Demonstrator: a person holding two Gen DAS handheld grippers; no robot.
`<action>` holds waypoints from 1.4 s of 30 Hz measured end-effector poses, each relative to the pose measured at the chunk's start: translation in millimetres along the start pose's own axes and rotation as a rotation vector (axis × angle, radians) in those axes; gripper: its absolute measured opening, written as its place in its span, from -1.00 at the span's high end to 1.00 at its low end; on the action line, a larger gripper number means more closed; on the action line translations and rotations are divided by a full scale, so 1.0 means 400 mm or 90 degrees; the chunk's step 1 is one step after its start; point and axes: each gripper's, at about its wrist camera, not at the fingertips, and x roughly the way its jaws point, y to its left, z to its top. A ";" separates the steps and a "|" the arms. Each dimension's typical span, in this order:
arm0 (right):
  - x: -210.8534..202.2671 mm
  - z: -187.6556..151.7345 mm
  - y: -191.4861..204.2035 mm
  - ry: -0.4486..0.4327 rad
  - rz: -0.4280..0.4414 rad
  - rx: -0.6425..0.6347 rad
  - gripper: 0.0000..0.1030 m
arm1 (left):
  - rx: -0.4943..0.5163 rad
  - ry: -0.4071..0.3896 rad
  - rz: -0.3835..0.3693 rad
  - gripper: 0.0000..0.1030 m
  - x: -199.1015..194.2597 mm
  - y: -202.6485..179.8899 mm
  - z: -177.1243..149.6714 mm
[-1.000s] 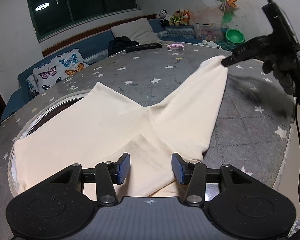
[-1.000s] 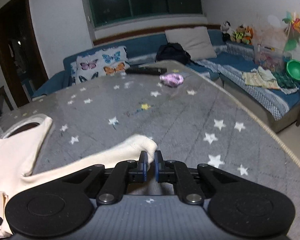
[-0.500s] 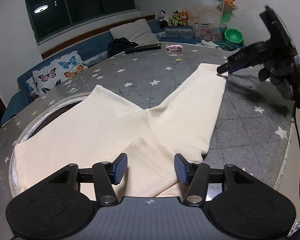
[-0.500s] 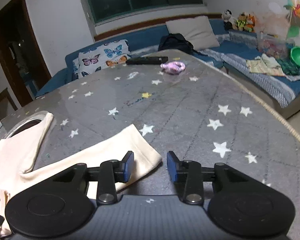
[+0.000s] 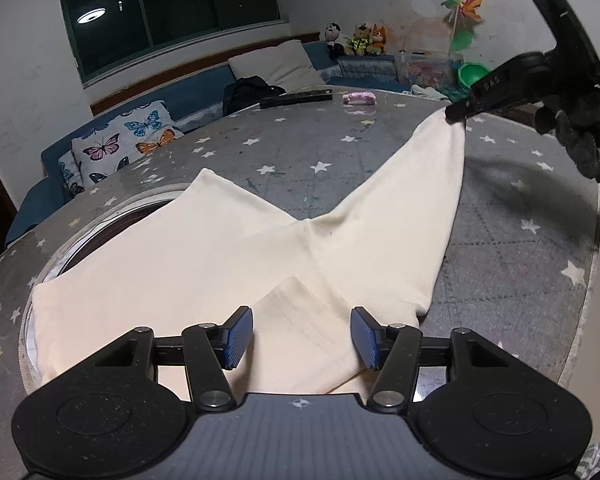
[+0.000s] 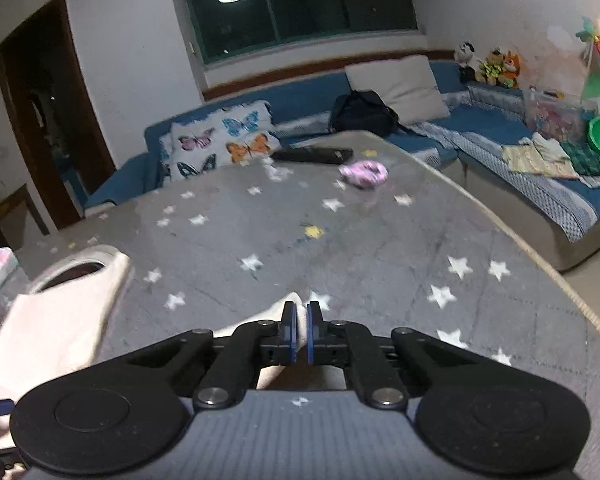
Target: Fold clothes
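Both tongs: right pinches garment, left opening.

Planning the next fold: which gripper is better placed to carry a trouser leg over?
Right. The right gripper is shut on the leg's cuff, lifting it. The left gripper is opening over the trousers, gripping nothing.

No readable text, label, brand or number shows in either view — the faint marks on the right gripper's dark arm in the left wrist view are too blurred to make out.
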 end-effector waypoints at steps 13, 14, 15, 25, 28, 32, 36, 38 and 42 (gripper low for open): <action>-0.178 0.132 0.312 -0.066 0.150 -0.154 0.92 | -0.090 -0.046 0.089 -0.22 -0.128 0.150 -0.082; -0.185 0.137 0.348 -0.067 0.164 -0.172 0.92 | -0.099 -0.048 0.098 -0.24 -0.141 0.164 -0.094; -0.190 0.138 0.387 -0.068 0.179 -0.190 0.92 | -0.109 -0.050 0.106 -0.25 -0.153 0.177 -0.107; -0.149 0.042 0.740 -0.007 0.317 -0.330 0.92 | -0.194 -0.054 0.159 -0.28 -0.242 0.270 -0.226; -0.123 -0.016 0.815 0.035 0.356 -0.352 0.91 | -0.209 -0.051 0.165 -0.28 -0.255 0.283 -0.248; -0.115 -0.057 0.857 0.071 0.385 -0.367 0.89 | -0.220 -0.049 0.172 -0.29 -0.264 0.291 -0.263; -0.135 -0.053 0.832 0.071 0.378 -0.369 0.78 | -0.224 -0.051 0.178 -0.29 -0.271 0.300 -0.265; -0.143 -0.041 0.798 0.065 0.359 -0.369 0.78 | -0.225 -0.052 0.179 -0.29 -0.269 0.302 -0.257; -0.138 -0.034 0.711 0.084 0.301 -0.374 0.78 | -0.216 -0.060 0.168 -0.27 -0.262 0.291 -0.238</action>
